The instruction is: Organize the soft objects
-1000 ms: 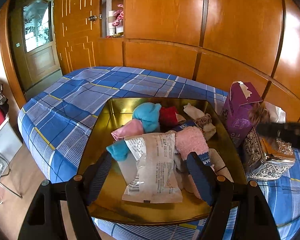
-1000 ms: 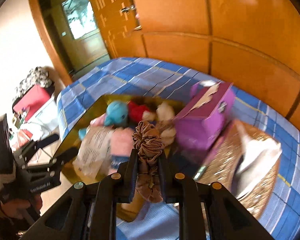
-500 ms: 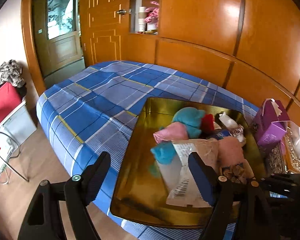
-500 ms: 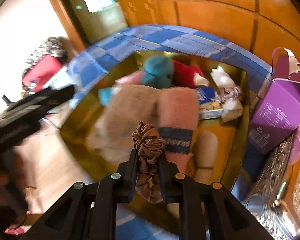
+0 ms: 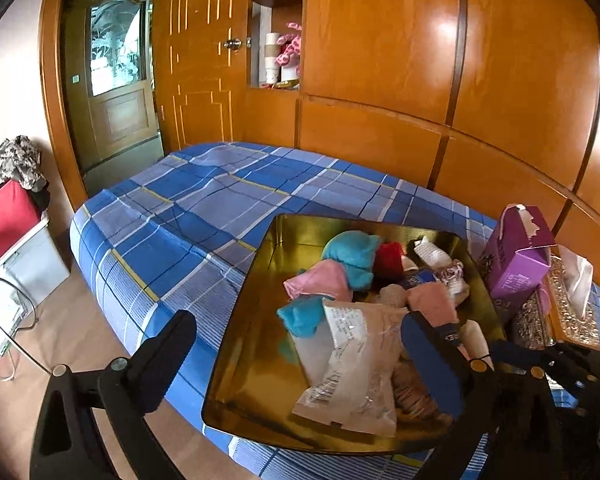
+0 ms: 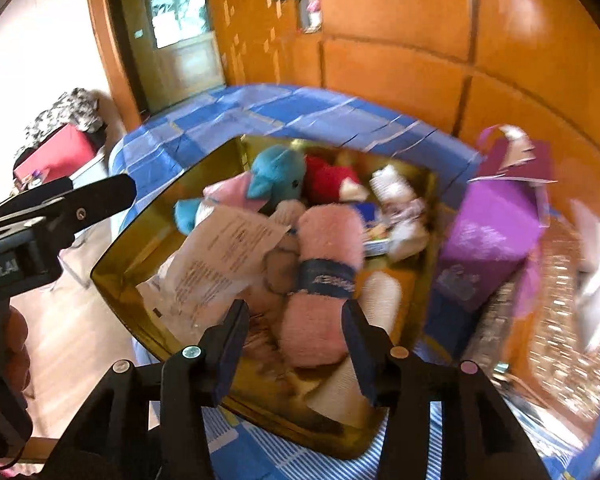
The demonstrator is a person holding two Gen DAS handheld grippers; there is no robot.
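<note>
Gold metal tray (image 5: 256, 280) is set on the blue plaid bed (image 5: 188, 208) and is already well filled with soft things: a teal plush (image 5: 354, 254), a red plush (image 5: 390, 258), a pink cloth (image 5: 320, 282), a pink rolled towel (image 6: 326, 276) with a dark band, a white rolled cloth (image 6: 392, 186), and a clear plastic packet (image 5: 352, 364) laid over the front of the pile. Most of the gathering is judged done.

Right hand-held gripper (image 6: 292, 344) is held low over the tray's near edge, its jaws opening, about halfway apart. Nothing is clamped between them; the pink rolled towel is seen behind the gap, not pressed by the pads. A brownish ruffled thing is glimpsed in the tray just beneath, too blurred to name, so a drop-off is judged to be in hand.

Left hand-held gripper (image 5: 300, 356) is spread to its widest, jaws opening, with nothing held. Its left finger is seen against the bed's edge, its right finger in front of the packet's right side, clear of it as far as can be told.

Still outside the tray, on the bed to the right: a purple box (image 5: 516, 256), torn open at the top, and a glittery tissue box (image 5: 568, 316) with a tissue sticking up. Whether these count as soft objects cannot be told. No other loose soft item is seen on the bed, so little is judged left beyond tidying the pile.
</note>
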